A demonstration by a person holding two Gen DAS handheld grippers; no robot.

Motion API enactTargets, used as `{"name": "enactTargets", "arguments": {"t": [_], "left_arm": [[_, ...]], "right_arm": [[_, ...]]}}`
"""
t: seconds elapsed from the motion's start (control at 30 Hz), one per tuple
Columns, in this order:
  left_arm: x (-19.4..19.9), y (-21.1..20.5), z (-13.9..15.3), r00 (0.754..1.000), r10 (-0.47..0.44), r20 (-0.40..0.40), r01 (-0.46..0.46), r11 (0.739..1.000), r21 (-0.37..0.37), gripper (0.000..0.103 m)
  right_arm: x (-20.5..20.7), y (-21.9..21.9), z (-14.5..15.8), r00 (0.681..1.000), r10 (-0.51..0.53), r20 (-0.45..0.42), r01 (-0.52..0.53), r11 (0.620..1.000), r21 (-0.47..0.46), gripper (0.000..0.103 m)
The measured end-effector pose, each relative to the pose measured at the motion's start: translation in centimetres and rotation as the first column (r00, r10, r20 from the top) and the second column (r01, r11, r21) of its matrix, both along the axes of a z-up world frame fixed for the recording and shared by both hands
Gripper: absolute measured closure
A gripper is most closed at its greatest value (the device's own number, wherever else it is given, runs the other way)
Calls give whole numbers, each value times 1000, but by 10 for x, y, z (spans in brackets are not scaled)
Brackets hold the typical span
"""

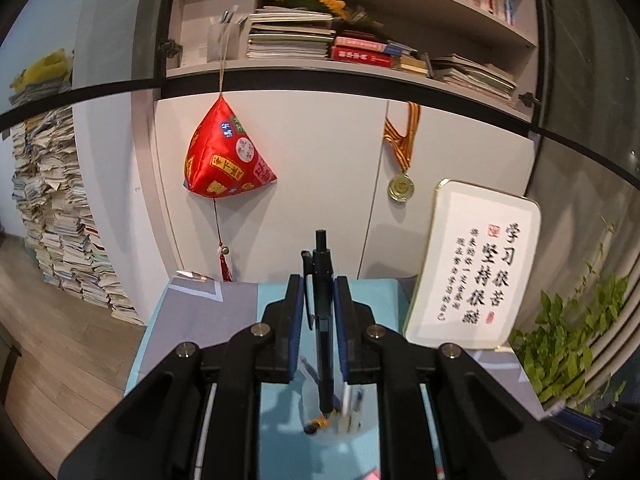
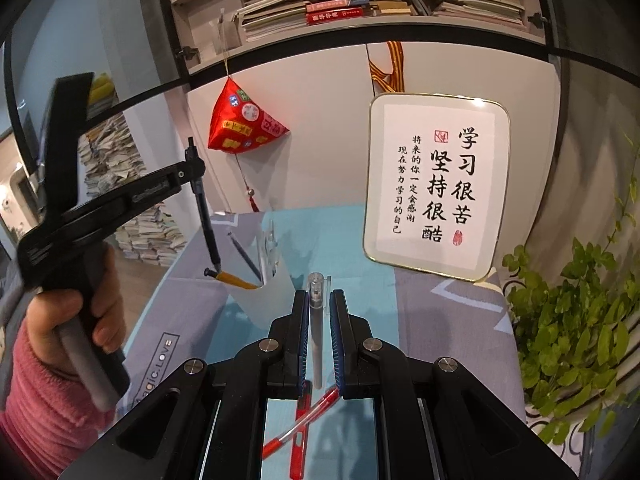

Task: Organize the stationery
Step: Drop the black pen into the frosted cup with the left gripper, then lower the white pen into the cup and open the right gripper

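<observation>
My left gripper is shut on a dark pen that stands upright, tip down. The tip hangs over a translucent pen cup with a few pens in it. The right wrist view shows the same left gripper at the left, holding the dark pen just above the cup. My right gripper is shut on a clear grey pen, upright, to the right of the cup. Two red pens lie crossed on the table below it.
A blue and grey cloth covers the table. A framed calligraphy plaque leans against the cabinet at the back right. A leafy plant stands at the right edge. A hand in a pink sleeve holds the left gripper.
</observation>
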State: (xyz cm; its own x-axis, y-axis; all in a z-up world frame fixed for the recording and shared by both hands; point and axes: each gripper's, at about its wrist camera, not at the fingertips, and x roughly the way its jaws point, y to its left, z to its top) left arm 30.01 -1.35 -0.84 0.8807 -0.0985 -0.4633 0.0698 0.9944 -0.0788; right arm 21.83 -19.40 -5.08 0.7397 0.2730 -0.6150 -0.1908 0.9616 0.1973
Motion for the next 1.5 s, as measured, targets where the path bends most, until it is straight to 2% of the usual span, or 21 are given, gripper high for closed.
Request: {"name": "enactTargets", "arguments": {"t": [0.47, 0.7, 0.9, 1.17, 1.23, 1.3, 1.37, 1.5], "left_arm": [[14, 2, -38, 998, 5, -58, -4, 1000, 9, 90], [10, 2, -49, 997, -5, -81, 6, 1000, 13, 90], [8, 6, -58, 993, -11, -116, 9, 1000, -13, 89], [-4, 16, -58, 994, -11, -112, 7, 999, -37, 88], [-10, 22, -55, 995, 1, -100, -6, 999, -49, 84], [-17, 30, -51, 996, 20, -83, -25, 998, -57, 67], [-27, 38, -48, 997, 41, -59, -45, 997, -66, 61], [-44, 52, -43, 998, 56, -39, -59, 995, -78, 60]], "right_arm": [[14, 6, 0, 1000, 10, -13, -10, 1000, 1, 92], [16, 11, 2, 1000, 22, -13, -22, 1000, 7, 92], [15, 14, 9, 1000, 25, -1, -25, 1000, 10, 92], [15, 26, 20, 999, 35, 16, -35, 999, 1, 92], [15, 27, 24, 999, 35, 23, -35, 999, 2, 92], [16, 30, 31, 999, 36, 36, -36, 999, 1, 92], [18, 34, 40, 998, 38, 54, -38, 999, 0, 92], [25, 41, 57, 995, 39, 91, -40, 999, 11, 92]]}}
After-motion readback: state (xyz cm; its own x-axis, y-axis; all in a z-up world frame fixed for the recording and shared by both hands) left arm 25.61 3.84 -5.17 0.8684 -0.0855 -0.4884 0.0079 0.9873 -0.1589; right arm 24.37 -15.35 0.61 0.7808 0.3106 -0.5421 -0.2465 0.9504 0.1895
